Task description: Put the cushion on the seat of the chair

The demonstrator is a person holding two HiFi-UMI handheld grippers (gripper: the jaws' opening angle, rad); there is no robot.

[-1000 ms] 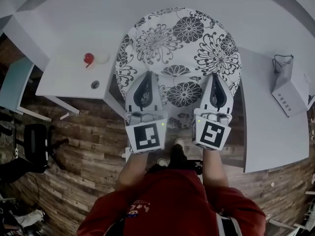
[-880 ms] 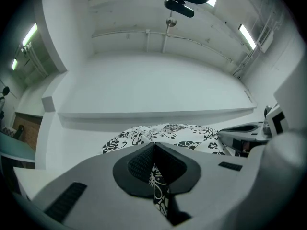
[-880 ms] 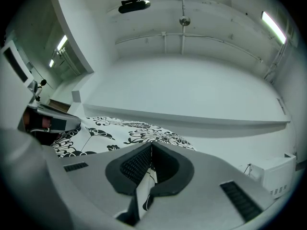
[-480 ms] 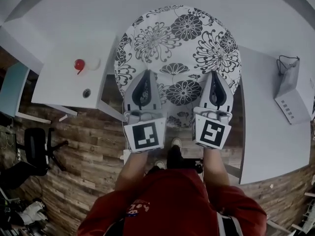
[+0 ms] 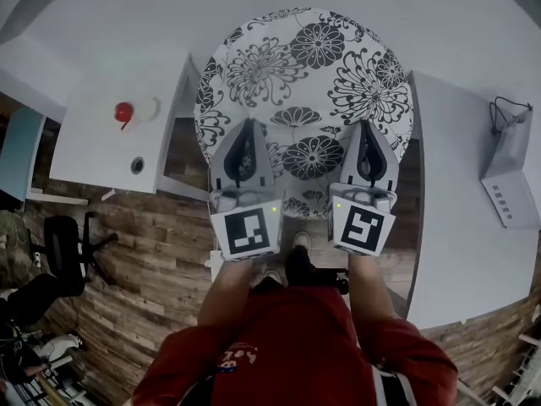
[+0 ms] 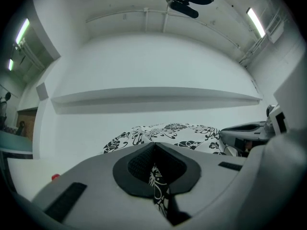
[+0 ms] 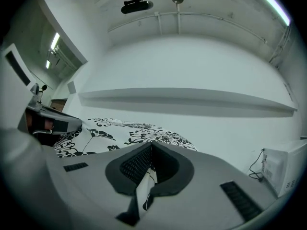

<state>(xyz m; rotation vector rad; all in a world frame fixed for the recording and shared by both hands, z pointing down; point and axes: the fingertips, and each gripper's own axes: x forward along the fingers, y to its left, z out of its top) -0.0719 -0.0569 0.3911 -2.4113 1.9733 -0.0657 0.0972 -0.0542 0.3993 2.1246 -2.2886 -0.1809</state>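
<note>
Both left gripper (image 5: 246,130) and right gripper (image 5: 367,130) are holding the cushion (image 5: 301,64). Jaws are pinching its near edge.

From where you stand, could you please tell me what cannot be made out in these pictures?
Head view: whatever lies under the cushion, which covers it.
Head view: the black chair, too small and dark at the left edge to show its seat.
Head view: the red object, too small to identify.
Both gripper views: the floor, blocked by the gripper bodies.
</note>
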